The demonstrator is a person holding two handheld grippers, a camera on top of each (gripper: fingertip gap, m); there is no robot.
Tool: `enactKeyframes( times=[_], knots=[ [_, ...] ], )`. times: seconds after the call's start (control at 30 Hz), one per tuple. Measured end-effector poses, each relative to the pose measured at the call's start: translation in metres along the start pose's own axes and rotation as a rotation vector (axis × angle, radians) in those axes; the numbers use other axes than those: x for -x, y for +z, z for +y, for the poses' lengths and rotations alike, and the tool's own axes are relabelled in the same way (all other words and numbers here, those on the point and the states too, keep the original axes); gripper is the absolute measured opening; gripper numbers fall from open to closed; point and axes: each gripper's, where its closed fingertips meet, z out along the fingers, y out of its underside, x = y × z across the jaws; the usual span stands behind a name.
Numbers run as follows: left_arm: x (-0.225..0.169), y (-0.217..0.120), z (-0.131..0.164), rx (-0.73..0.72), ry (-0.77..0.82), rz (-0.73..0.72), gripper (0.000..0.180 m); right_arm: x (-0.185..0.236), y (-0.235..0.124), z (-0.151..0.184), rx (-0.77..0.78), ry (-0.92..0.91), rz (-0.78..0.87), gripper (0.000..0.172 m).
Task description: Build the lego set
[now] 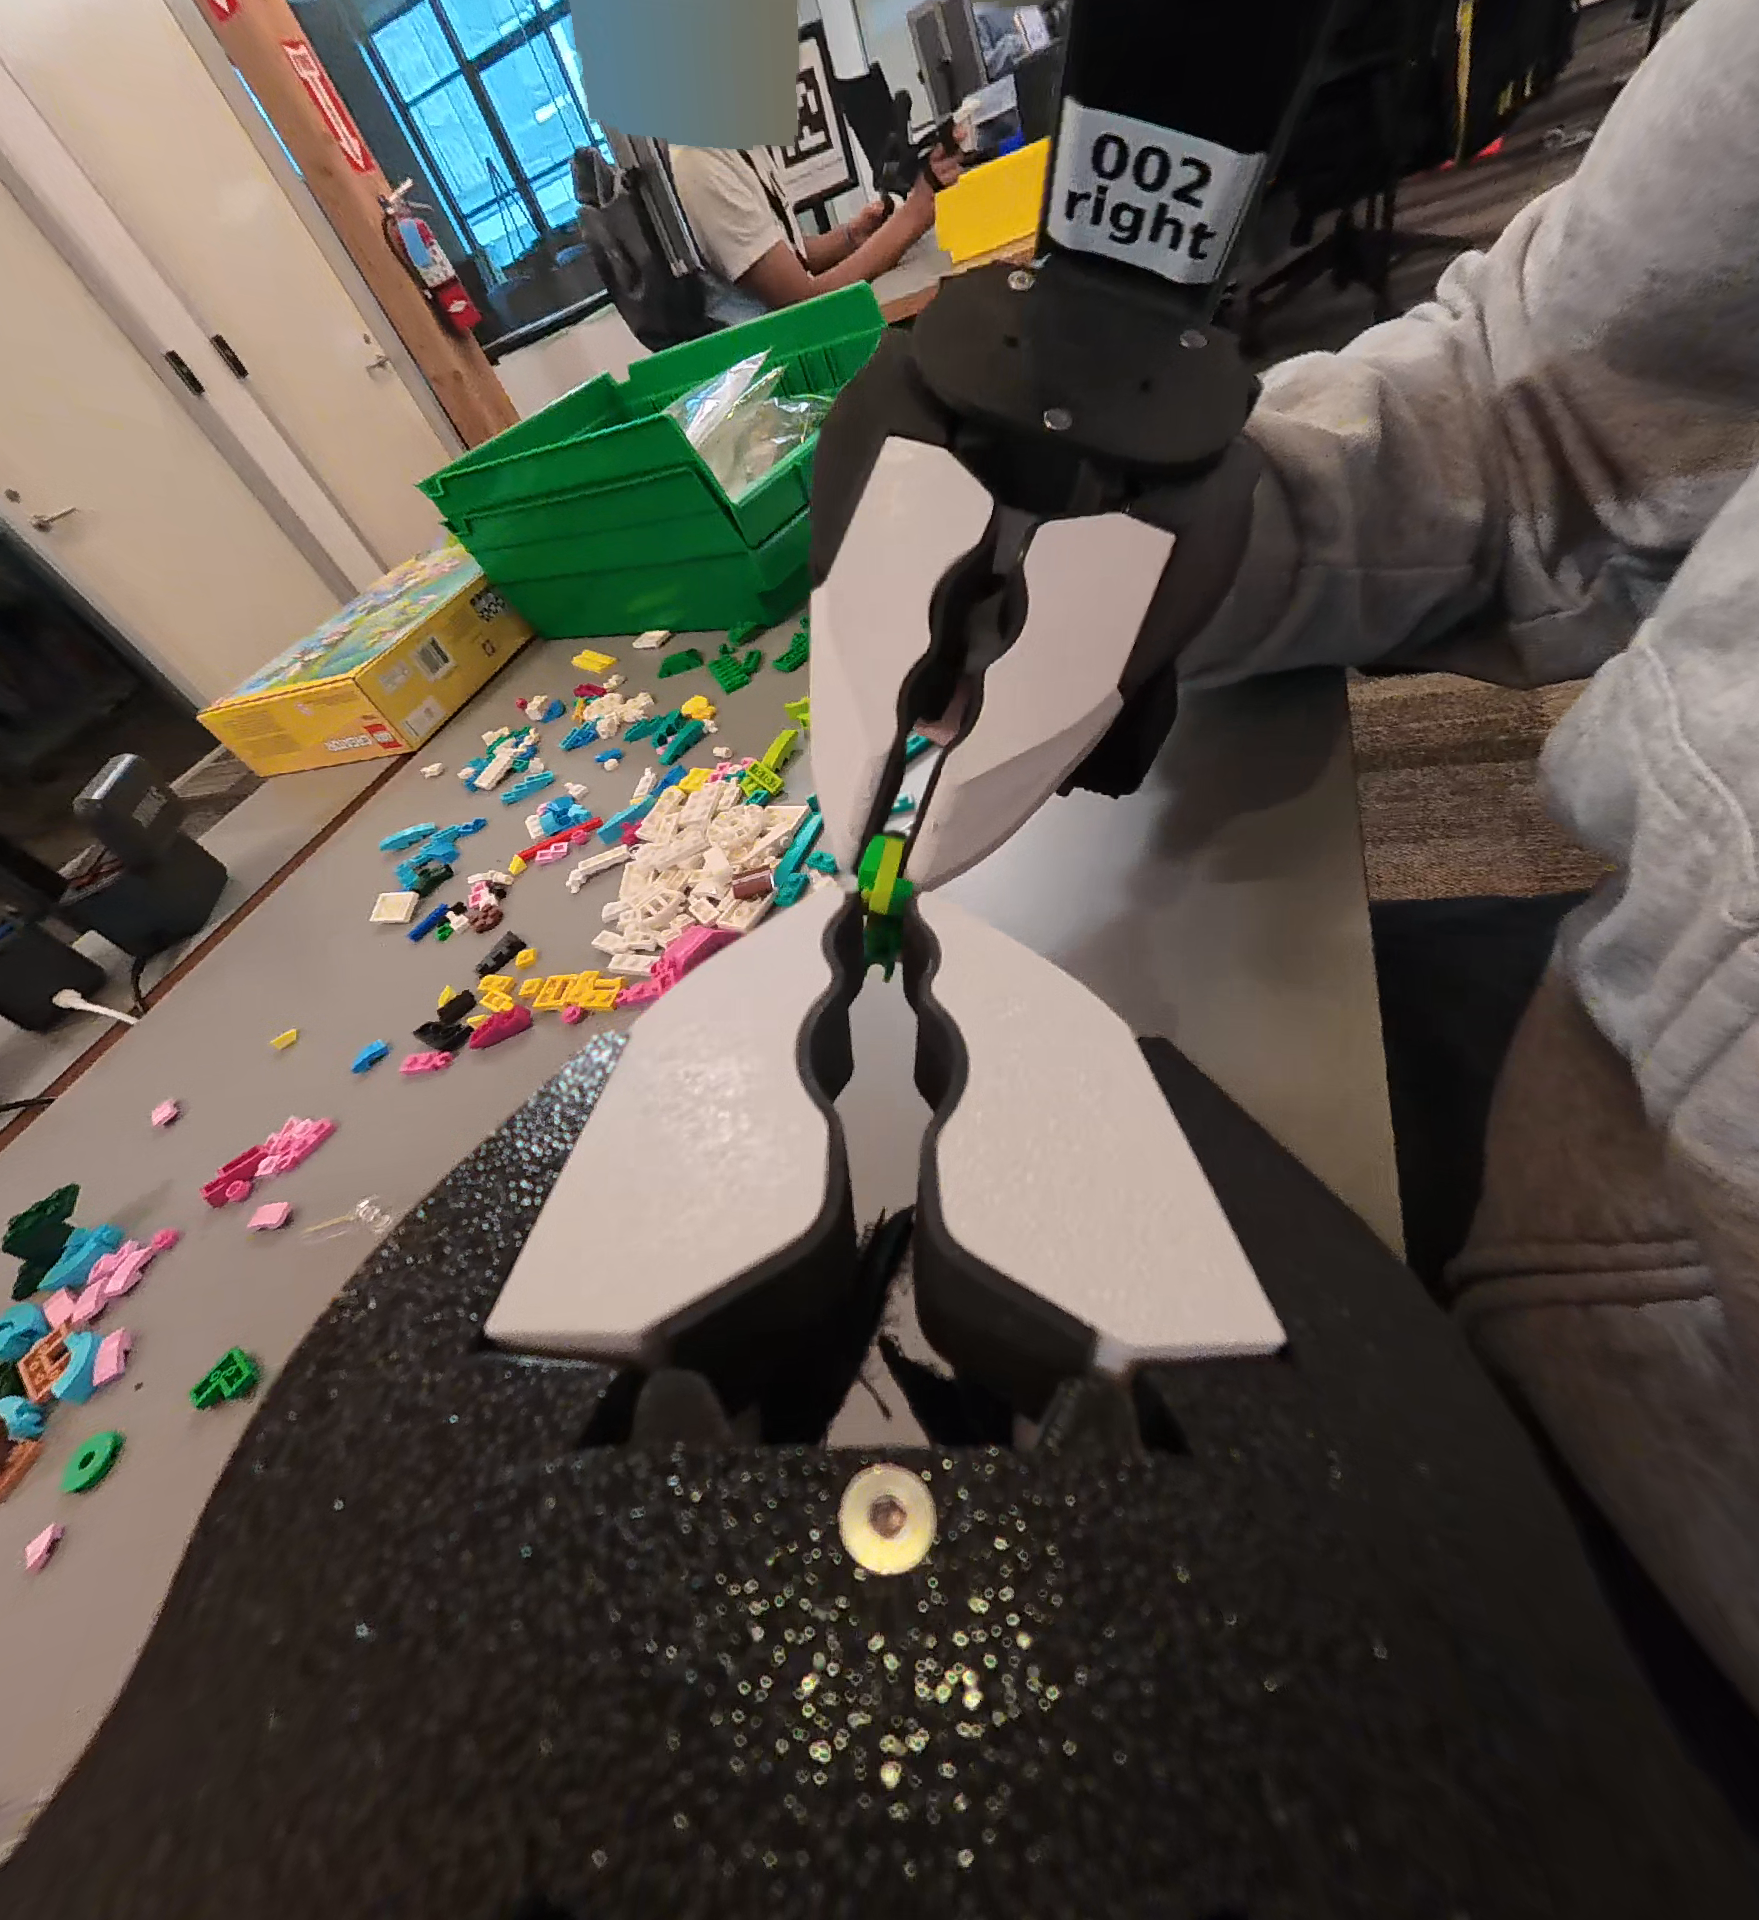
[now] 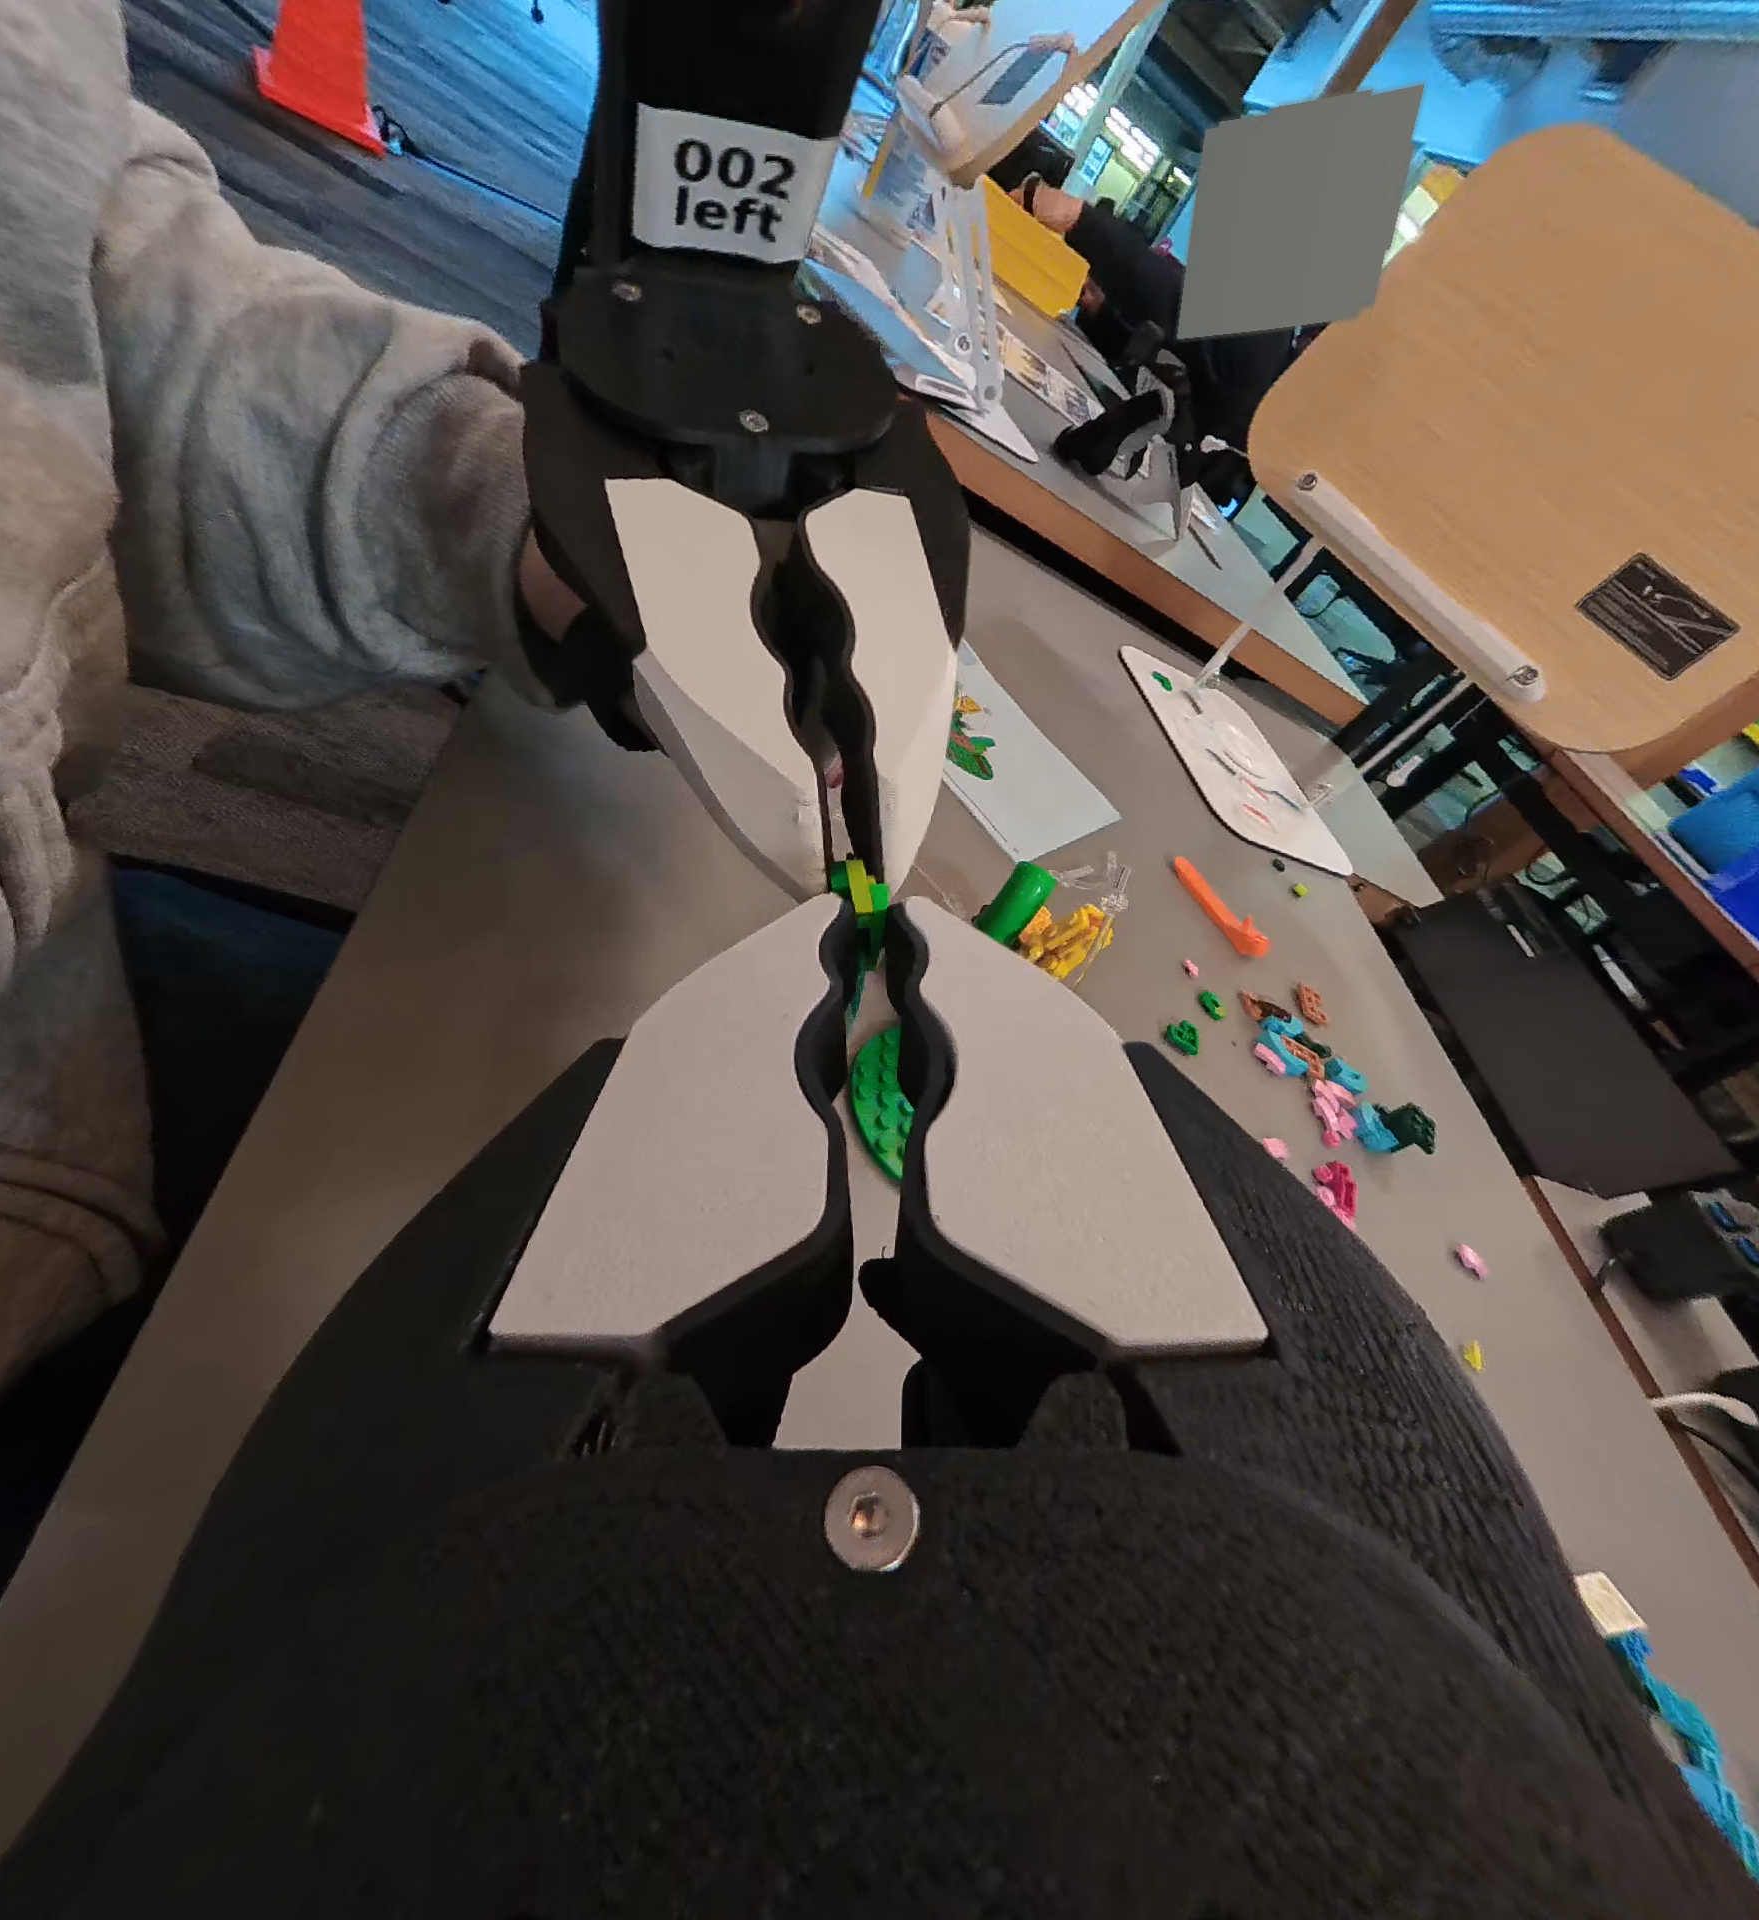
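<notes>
My two grippers meet tip to tip above the grey table (image 1: 1218, 935). Between them is a small assembly of green and lime bricks (image 1: 883, 883). My left gripper (image 1: 880, 920) is shut on its dark green lower part. My right gripper (image 2: 864, 920) is shut on the same assembly (image 2: 862, 896) from the opposite side. The right gripper also shows in the left wrist view (image 1: 890, 831), coming down from above. The left gripper shows in the right wrist view (image 2: 854, 868) in the same way. A person's grey sleeves (image 1: 1477, 499) are behind both.
Stacked green bins (image 1: 646, 499), a yellow box (image 1: 366, 675) and scattered bricks, with a white pile (image 1: 698, 842), lie to the left. A green round plate (image 2: 880, 1101), a bag of yellow bricks (image 2: 1072, 930), an orange tool (image 2: 1218, 904), a paper sheet (image 2: 1020, 769) and a wooden chair (image 2: 1581, 416) are on the right. The grippers are tip to tip, or close to it.
</notes>
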Motion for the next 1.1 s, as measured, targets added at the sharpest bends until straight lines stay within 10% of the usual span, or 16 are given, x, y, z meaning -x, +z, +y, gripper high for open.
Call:
enactKeyframes(
  times=[0.23,0.5,1.1],
  knots=[
    [-0.002,0.002,0.001,-0.001,0.001,0.008,0.007,0.003,-0.001,0.002,0.001,-0.079,-0.005,0.004],
    [-0.006,-0.002,-0.01,-0.065,-0.415,0.228,0.043,0.008,-0.011,-0.007,-0.096,-0.469,0.091,0.003],
    [-0.03,0.0,-0.008,-0.111,-0.623,0.483,0.023,0.023,-0.012,-0.013,-0.137,-0.699,0.118,0.003]
  ],
)
